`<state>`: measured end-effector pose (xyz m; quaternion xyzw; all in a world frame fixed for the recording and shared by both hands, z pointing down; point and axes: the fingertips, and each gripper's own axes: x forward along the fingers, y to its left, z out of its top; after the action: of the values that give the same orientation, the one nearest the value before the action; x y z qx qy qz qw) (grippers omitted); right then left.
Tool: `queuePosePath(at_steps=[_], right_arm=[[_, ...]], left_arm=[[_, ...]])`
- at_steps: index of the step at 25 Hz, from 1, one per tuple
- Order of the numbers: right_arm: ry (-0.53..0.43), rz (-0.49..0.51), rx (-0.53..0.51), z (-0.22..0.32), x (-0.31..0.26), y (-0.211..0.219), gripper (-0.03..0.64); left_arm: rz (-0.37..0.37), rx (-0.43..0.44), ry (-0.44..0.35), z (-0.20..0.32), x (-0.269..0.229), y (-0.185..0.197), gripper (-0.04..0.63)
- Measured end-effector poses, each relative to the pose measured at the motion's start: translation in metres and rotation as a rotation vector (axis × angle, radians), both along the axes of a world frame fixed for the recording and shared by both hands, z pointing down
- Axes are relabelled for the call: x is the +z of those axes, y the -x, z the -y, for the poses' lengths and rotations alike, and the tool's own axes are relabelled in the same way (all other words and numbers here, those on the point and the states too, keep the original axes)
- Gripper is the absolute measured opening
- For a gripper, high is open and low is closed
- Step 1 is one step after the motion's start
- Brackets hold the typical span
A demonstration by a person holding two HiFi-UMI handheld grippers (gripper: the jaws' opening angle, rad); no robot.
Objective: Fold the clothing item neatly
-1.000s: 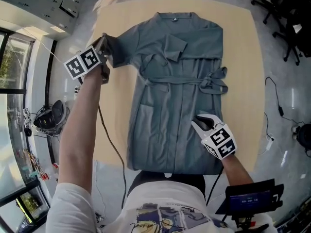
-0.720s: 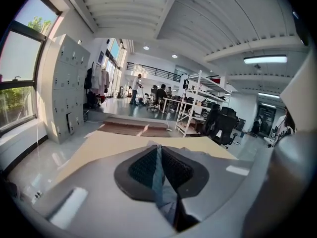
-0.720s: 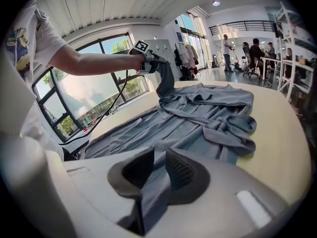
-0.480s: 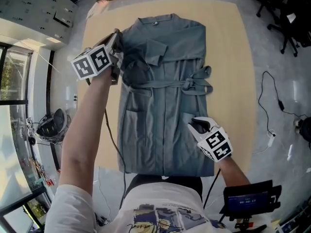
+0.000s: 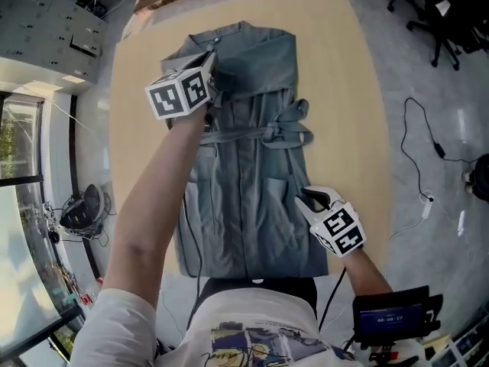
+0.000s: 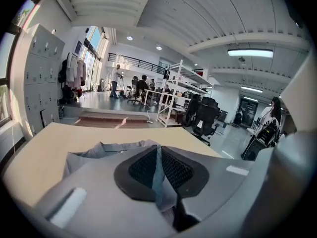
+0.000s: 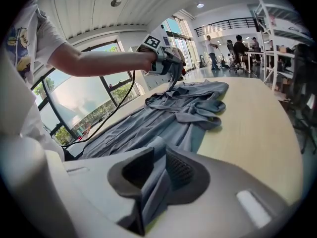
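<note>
A grey-blue belted robe (image 5: 252, 182) lies lengthwise on the tan table (image 5: 344, 75), collar at the far end. My left gripper (image 5: 211, 73) is over the robe's upper chest, shut on the left sleeve, which is folded inward across the front. In the left gripper view a thin fold of cloth (image 6: 157, 168) is pinched between the pads, with the collar (image 6: 106, 150) beyond. My right gripper (image 5: 309, 199) is at the robe's right side near the hem, shut on that edge. In the right gripper view the cloth (image 7: 154, 178) fills the jaws. The tied belt (image 5: 289, 133) sits mid-robe.
Bare tabletop runs along both sides of the robe. Office chairs (image 5: 428, 21) stand beyond the far right corner, and a cable (image 5: 425, 140) trails on the floor to the right. A small screen device (image 5: 393, 313) is at my right hip.
My left gripper has carried the sleeve rightward from beside the robe onto its chest. The right gripper has shifted a little inward with the side edge.
</note>
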<state>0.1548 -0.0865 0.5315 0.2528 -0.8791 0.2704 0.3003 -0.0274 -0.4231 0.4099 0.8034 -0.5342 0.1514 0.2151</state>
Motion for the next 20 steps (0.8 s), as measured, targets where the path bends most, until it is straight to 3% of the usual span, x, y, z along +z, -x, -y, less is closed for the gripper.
queuePosePath(at_steps=[6, 17, 20], right_arm=[[0.011, 0.002, 0.050, -0.004, 0.004, -0.019, 0.063], [0.032, -0.015, 0.116, -0.019, 0.014, -0.047, 0.063], [0.031, -0.019, 0.119, -0.018, 0.013, -0.048, 0.063]], left_arm=[[0.061, 0.035, 0.054, 0.009, 0.043, -0.042, 0.034], [0.185, 0.056, 0.108, 0.015, 0.094, -0.068, 0.039], [0.156, 0.076, 0.127, 0.014, 0.103, -0.076, 0.068]])
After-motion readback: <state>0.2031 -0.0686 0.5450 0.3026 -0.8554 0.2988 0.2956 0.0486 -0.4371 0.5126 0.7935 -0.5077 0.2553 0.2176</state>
